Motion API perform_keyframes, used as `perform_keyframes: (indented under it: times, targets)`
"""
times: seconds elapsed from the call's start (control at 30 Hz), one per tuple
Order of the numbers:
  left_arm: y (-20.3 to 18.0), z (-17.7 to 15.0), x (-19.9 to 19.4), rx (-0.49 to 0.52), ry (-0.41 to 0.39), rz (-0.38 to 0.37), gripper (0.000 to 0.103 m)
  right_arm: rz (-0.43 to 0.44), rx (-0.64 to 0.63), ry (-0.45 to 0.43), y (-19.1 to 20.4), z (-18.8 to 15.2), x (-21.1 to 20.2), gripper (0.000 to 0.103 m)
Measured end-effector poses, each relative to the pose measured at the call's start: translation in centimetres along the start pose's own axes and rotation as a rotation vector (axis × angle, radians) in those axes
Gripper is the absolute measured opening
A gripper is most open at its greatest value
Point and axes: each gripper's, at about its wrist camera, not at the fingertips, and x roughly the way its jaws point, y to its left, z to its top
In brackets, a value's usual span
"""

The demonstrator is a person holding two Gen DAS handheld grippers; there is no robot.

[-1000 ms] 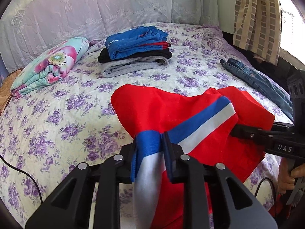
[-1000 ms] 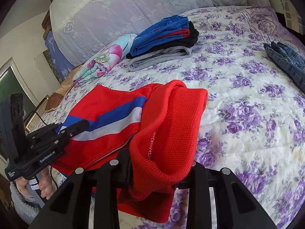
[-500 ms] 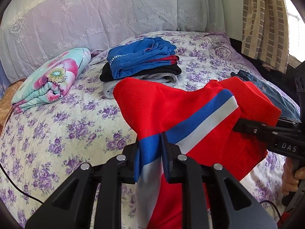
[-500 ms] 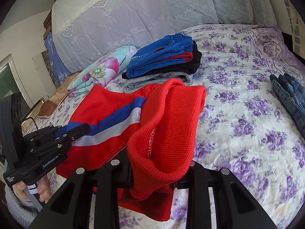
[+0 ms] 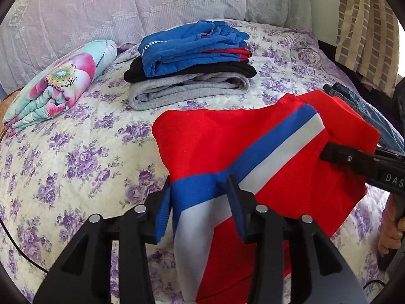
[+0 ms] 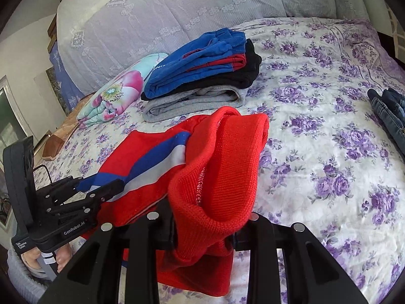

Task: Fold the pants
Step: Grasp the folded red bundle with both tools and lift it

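the red pants (image 5: 217, 147) hang in the lower right half of the left wrist view, bunched and partly off the bed (image 5: 76, 152), stretched between the two claws. the left claw (image 5: 200, 210) is opening: its blue pads now stand apart with the blue and white side stripe (image 5: 268, 152) draped loosely between them, no longer pinched. the right claw (image 6: 205, 230) is narrowly closed on the thick red ribbed waistband (image 6: 227, 157), which bulges up over its fingers in the lower middle of the right wrist view.

to do this release well, i judge the left claw should let go only once the striped edge lies flat on the bed, with the right claw keeping light tension so the fold does not slump. the cloth looks soft and heavy, so it may sag or twist as it drops.

in the upper middle of both views sits a stack of folded clothes (image 5: 192, 63), blue on black on grey. a rolled floral blanket (image 5: 55, 83) lies at the left, and jeans (image 6: 389, 109) at the right edge.
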Motion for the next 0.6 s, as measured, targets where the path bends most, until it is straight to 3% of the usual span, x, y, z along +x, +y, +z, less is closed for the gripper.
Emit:
perform_keyframes:
  times: [0.07, 0.13, 0.27, 0.3, 0.37, 0.4, 0.43, 0.5, 0.6]
  targets:
    - [0.5, -0.3, 0.0, -0.021, 0.005, -0.009, 0.052, 0.005, 0.004, 0.001, -0.1, -0.1, 0.1, 0.03]
    - [1.6, -0.5, 0.0, -0.079, 0.016, -0.018, 0.075, 0.009, 0.013, 0.004, -0.4, -0.2, 0.1, 0.03]
    - [4.1, -1.2, 1.1, -0.211, 0.07, -0.114, 0.085, 0.013, 0.015, 0.009, -0.4, -0.3, 0.3, 0.03]
    - [4.2, -1.4, 1.3, -0.222, 0.08, -0.129, 0.084, 0.01, 0.013, 0.009, -0.4, -0.3, 0.3, 0.031]
    - [3.6, -1.3, 1.2, -0.19, 0.069, -0.156, 0.069, 0.01, 0.019, 0.011, -0.5, -0.3, 0.4, 0.031]
    - [2.9, -1.2, 0.9, -0.156, 0.059, -0.184, 0.048, 0.011, 0.024, 0.013, -0.6, -0.3, 0.5, 0.031]
    - [2.2, -1.1, 0.5, -0.12, 0.049, -0.184, 0.039, 0.012, 0.028, 0.015, -0.7, -0.3, 0.5, 0.031]
    - [0.8, -1.2, 0.1, -0.058, 0.018, -0.12, 0.036, 0.008, 0.034, 0.015, -0.8, -0.3, 0.6, 0.031]
    - [0.5, -1.0, -0.3, -0.05, 0.001, -0.095, 0.03, 0.006, 0.036, 0.013, -0.7, -0.4, 0.6, 0.031]
